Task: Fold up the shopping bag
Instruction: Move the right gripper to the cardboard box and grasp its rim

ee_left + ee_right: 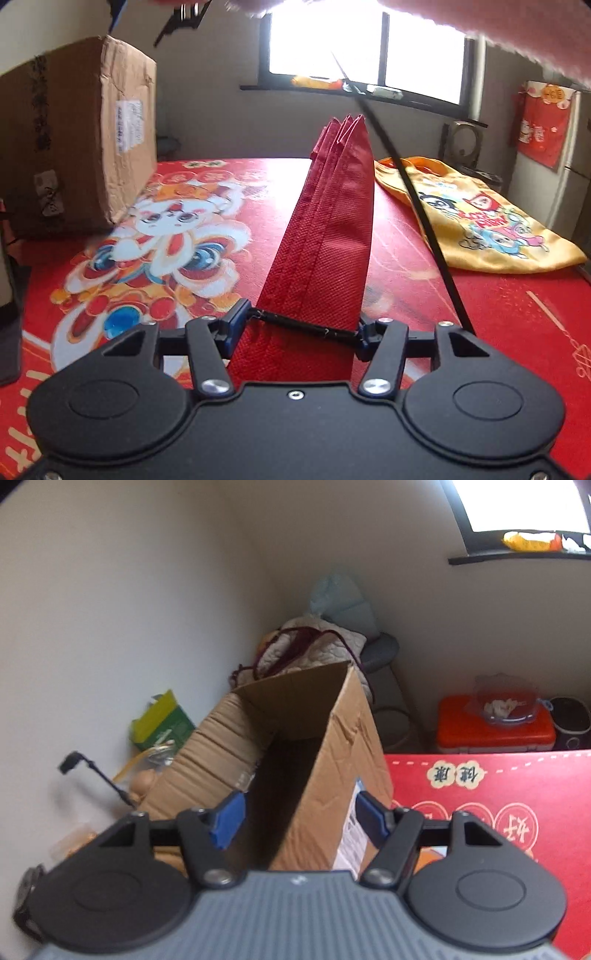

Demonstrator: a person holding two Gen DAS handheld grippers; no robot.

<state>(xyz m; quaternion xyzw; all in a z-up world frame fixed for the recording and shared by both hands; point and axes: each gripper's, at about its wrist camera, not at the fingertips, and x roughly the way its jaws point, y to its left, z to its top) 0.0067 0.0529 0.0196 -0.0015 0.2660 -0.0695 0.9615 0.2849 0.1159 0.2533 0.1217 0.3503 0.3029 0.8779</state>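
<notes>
A folded red non-woven shopping bag (325, 229) stands up between the fingers of my left gripper (301, 326) and rises above the red printed table mat (166, 236). The blue pads stand wide apart with the bag between them, so I cannot tell whether they press on it. My right gripper (301, 821) is open and empty, raised above the open cardboard box (295, 746). The red bag does not show in the right wrist view.
A yellow cartoon bag (480, 218) lies flat on the mat at the right. The cardboard box (74, 136) stands at the table's left. A black cable (410, 192) crosses the left wrist view. Clutter and an orange case (495, 727) lie beyond the table.
</notes>
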